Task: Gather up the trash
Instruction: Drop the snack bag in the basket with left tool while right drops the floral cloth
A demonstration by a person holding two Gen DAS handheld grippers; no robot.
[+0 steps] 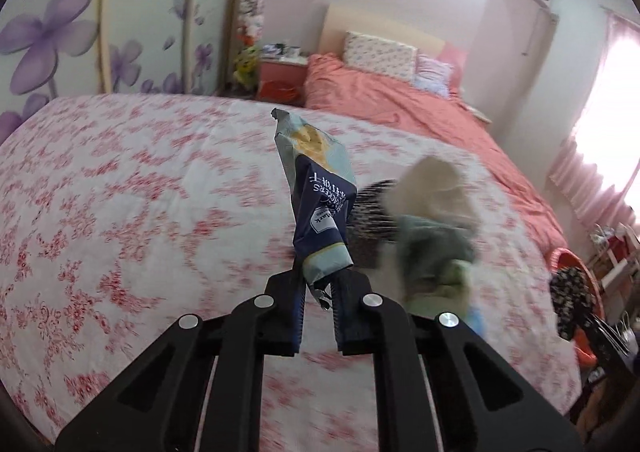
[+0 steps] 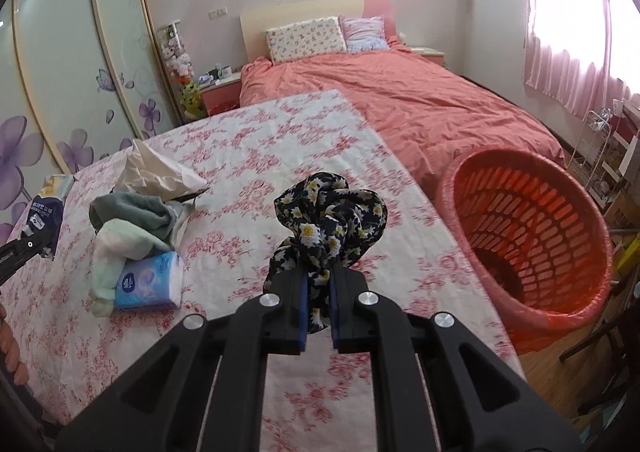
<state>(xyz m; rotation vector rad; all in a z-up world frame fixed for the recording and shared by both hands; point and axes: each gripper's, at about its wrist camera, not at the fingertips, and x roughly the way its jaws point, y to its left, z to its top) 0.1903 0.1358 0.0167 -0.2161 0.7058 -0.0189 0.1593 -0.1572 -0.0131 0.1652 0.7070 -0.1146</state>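
My left gripper (image 1: 319, 294) is shut on the bottom end of a blue and pale-green cracker wrapper (image 1: 318, 188), held upright above the floral tablecloth (image 1: 120, 192); it also shows at the left edge of the right wrist view (image 2: 44, 208). My right gripper (image 2: 319, 288) is shut on a bunched black cloth with yellow flowers (image 2: 330, 212), held above the table's right part. An orange plastic basket (image 2: 528, 236) lined with a bag stands on the floor right of the table.
On the table lie a crumpled white paper bag (image 2: 156, 172), green and pale towels (image 2: 132, 228) and a blue tissue pack (image 2: 150, 286). A bed with a coral cover (image 2: 400, 100) lies beyond. A wardrobe (image 2: 72, 72) stands left, a wire rack (image 2: 600, 156) right.
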